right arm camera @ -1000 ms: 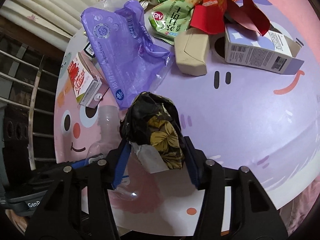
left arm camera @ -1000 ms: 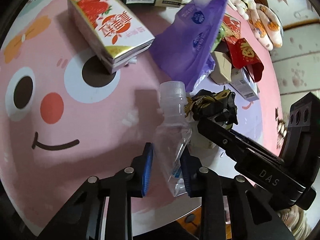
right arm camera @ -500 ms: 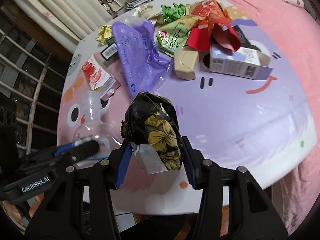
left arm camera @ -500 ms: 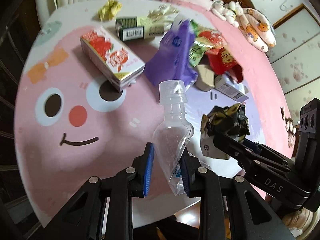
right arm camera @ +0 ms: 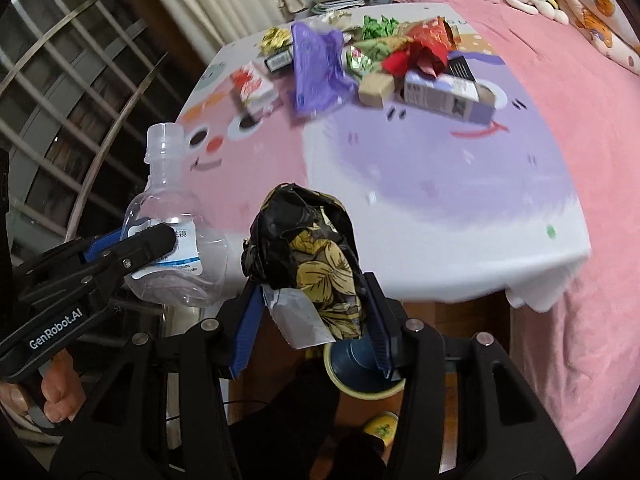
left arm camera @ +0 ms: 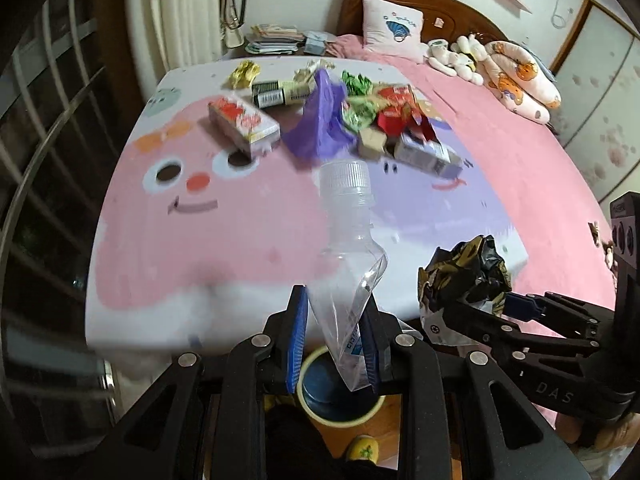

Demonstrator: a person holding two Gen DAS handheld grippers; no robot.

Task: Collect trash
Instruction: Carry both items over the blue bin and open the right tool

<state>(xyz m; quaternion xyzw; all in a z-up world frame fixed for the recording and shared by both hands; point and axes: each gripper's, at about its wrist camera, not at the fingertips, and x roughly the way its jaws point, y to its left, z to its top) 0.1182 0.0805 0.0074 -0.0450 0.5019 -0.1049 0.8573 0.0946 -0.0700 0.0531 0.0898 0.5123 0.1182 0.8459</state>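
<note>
My left gripper (left arm camera: 334, 340) is shut on a clear crushed plastic bottle (left arm camera: 348, 264) with a white cap, held off the table's near edge; the bottle also shows in the right wrist view (right arm camera: 176, 240). My right gripper (right arm camera: 312, 328) is shut on a crumpled black wrapper with gold leaves (right arm camera: 312, 256), also seen in the left wrist view (left arm camera: 468, 272). A bin with a yellow rim and dark inside (left arm camera: 340, 396) stands on the floor below both grippers, also in the right wrist view (right arm camera: 360, 368).
The table (left arm camera: 224, 240) with a pink and purple face cloth holds more trash at its far side: a strawberry carton (left arm camera: 244, 122), a purple bag (left arm camera: 320, 124), a red wrapper (right arm camera: 420, 52), a white box (right arm camera: 444, 94). A pink bed (left arm camera: 540, 152) lies to the right, a metal railing (left arm camera: 48, 128) to the left.
Both grippers have pulled back from the table and risen, carrying the bottle and the wrapper beyond the near edge. The bin on the floor has come into view.
</note>
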